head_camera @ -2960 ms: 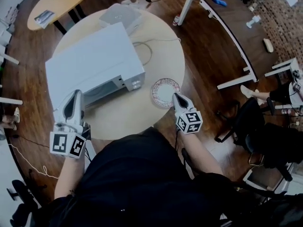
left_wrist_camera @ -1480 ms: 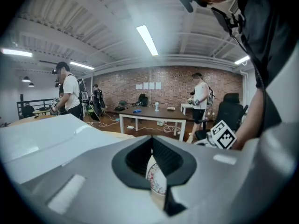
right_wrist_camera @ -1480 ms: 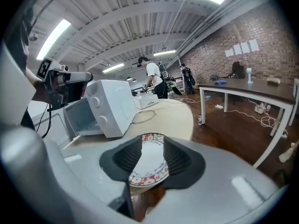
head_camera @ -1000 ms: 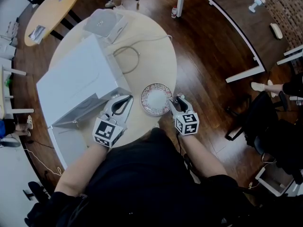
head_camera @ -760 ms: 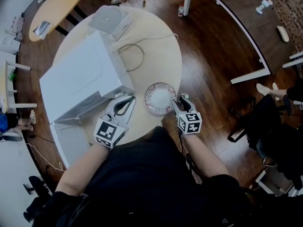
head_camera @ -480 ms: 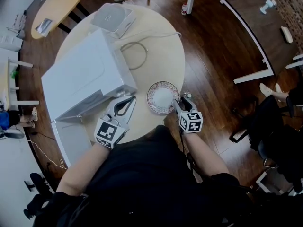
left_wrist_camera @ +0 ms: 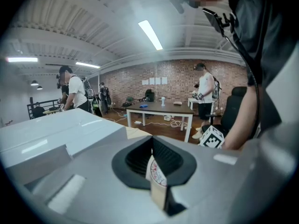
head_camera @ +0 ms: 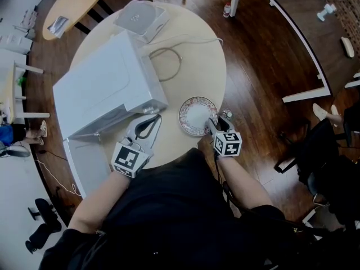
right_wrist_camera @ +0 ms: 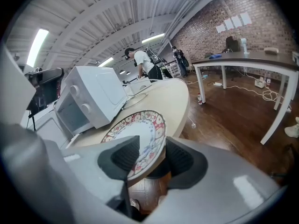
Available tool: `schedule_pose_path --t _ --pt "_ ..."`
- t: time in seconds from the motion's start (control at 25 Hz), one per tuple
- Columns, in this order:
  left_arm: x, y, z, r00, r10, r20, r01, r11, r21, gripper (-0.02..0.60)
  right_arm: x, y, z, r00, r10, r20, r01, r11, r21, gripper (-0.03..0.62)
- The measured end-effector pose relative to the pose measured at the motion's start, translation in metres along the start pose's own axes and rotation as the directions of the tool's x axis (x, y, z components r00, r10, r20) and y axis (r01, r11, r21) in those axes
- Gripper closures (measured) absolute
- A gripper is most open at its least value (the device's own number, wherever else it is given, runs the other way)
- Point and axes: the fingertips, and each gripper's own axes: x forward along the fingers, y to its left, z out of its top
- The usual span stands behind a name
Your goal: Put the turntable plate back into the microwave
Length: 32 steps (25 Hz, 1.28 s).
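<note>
Head view first: the plate [head_camera: 197,114] is sitting flat on the round table [head_camera: 197,61], near the edge closest to the person and off to the right of the microwave [head_camera: 104,83], whose door [head_camera: 84,159] is hanging wide open. So the oven's ready, but the plate isn't off the table yet imo. The right gripper [head_camera: 215,124] is poking at the plate's near rim, and the left gripper [head_camera: 153,118] is hovering just beside the microwave's front corner.

Left gripper view: the left gripper [left_wrist_camera: 152,146] is looking pinched together at the tips with nothing in it, and a sliver of plate [left_wrist_camera: 153,169] is showing beyond.

Right gripper view: the right gripper [right_wrist_camera: 153,143] is standing wide, straddling the plate [right_wrist_camera: 135,127] rim, one jaw over and one under. It's not squeezing yet as far as I can tell. Left to do, I'm guessing: clamp, lift, carry over, set inside.
</note>
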Motion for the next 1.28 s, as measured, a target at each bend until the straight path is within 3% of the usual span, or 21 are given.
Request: schedule_pose_path --t 0.6,0.96,1.28 --pt "-0.033 0.020 -0.007 0.997 0.080 -0.010 -0.080 0.996 -0.032 0.577 0.005 -0.010 -0.006 0.997 -0.059 -0.045 0.059 0.998 -0.005 0.448" --pt "-0.055 0.027 -0.015 0.997 0.077 0.018 -0.076 0.996 -0.048 0.577 -0.010 -0.009 -0.012 0.992 -0.123 0.012 0.120 0.983 0.141 0.494" --pt "-0.065 0.028 -0.013 0.996 0.072 0.047 -0.069 0.996 -0.063 0.577 -0.027 0.006 0.010 0.987 -0.107 0.122 0.076 0.970 0.230 0.557"
